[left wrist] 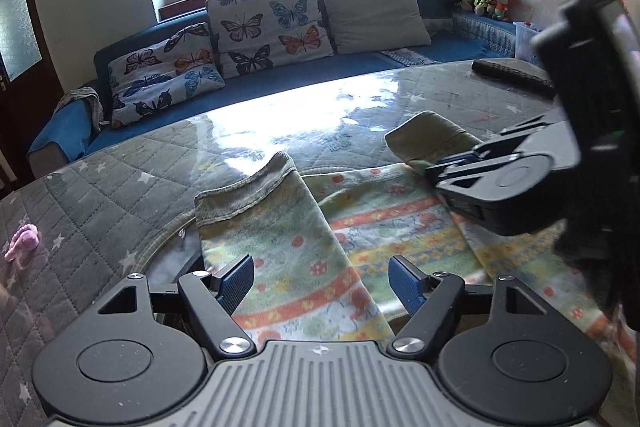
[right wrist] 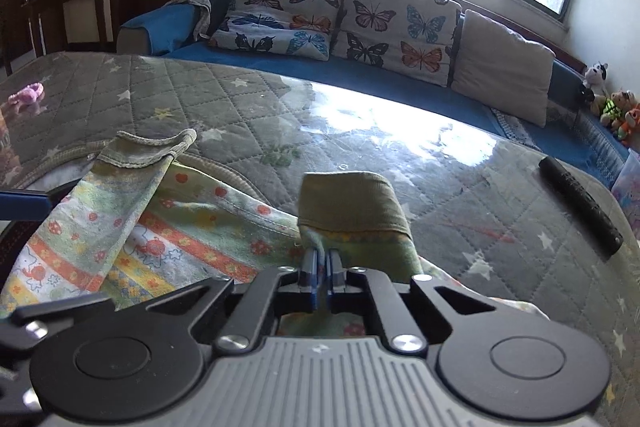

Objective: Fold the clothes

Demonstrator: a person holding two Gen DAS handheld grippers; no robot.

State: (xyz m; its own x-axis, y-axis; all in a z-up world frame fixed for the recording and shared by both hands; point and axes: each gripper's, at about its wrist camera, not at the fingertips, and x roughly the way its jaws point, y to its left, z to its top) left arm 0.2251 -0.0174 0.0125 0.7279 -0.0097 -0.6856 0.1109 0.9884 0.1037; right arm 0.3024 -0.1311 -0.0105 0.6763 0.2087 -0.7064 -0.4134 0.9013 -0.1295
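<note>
A small printed garment (left wrist: 360, 227), pale green with orange and yellow bands and olive ribbed cuffs, lies on the quilted grey table cover (left wrist: 120, 163) near the person, its two cuffed ends pointing toward the far edge. The left cuffed end (left wrist: 256, 187) rests flat, laid slantwise over the body of the garment. The right cuffed end (right wrist: 352, 203) is raised off the cloth beneath it and partly doubled over. The right gripper (right wrist: 322, 267) has its jaws closed on the fabric just below that olive cuff. The left gripper (left wrist: 322, 281) hangs over the near part of the garment with its blue pads (left wrist: 240, 279) spread wide and nothing between them. Judged from this, the step in hand is the carrying of the right cuffed end across the garment to form a fold; whether the left end is already in its final fold cannot be settled. The next move calls for a held pinch and a level sweep, so that the layer beneath is not dragged, and release only once the cuff lies flat. A dark remote control (right wrist: 580, 205) lies at the far right, well apart.
</note>
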